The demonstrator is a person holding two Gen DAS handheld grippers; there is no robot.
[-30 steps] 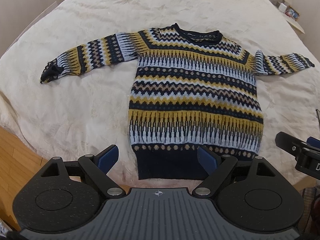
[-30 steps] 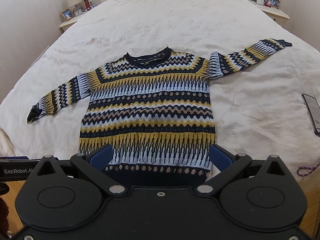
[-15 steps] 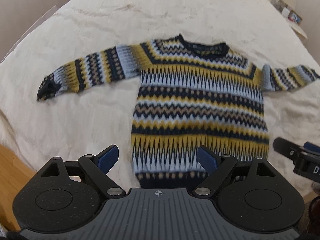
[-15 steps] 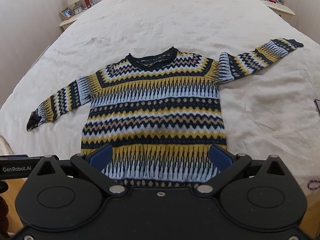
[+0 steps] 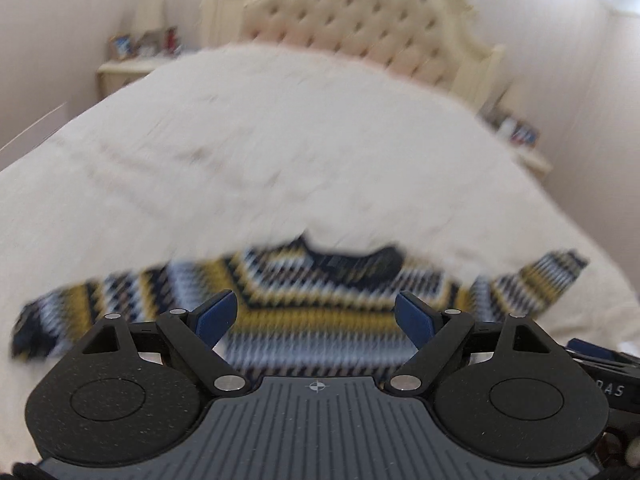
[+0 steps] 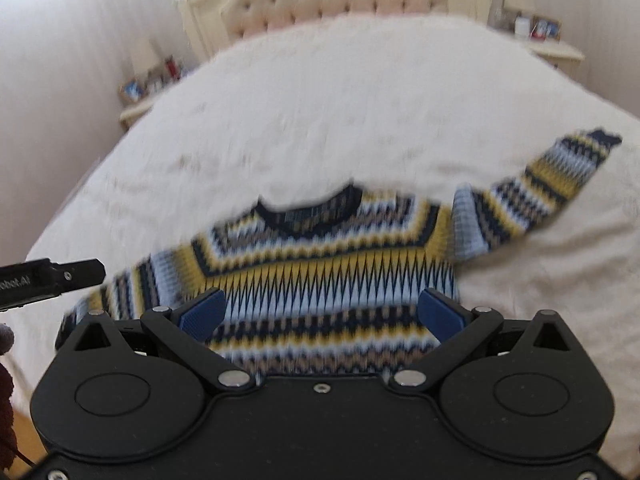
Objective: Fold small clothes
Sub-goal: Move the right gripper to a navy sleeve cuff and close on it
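Note:
A small knitted sweater (image 6: 320, 264) with navy, yellow and light-blue zigzag bands lies flat on the bed, sleeves spread out, neck away from me. It also shows blurred in the left wrist view (image 5: 316, 304). My left gripper (image 5: 316, 314) is open and empty, over the sweater's upper body. My right gripper (image 6: 322, 312) is open and empty, over the sweater's middle. The hem and lower body are hidden under both grippers. The left gripper's tip (image 6: 52, 280) shows at the left edge of the right wrist view.
The cream bedspread (image 6: 340, 100) covers the bed. A tufted headboard (image 5: 360, 28) stands at the far end. Nightstands with small items stand at the far left (image 6: 148, 84) and far right (image 6: 540, 36).
Both grippers have moved forward over the sweater and tilted up, so the hem has passed out of sight and the headboard has come into view. Both stay open.

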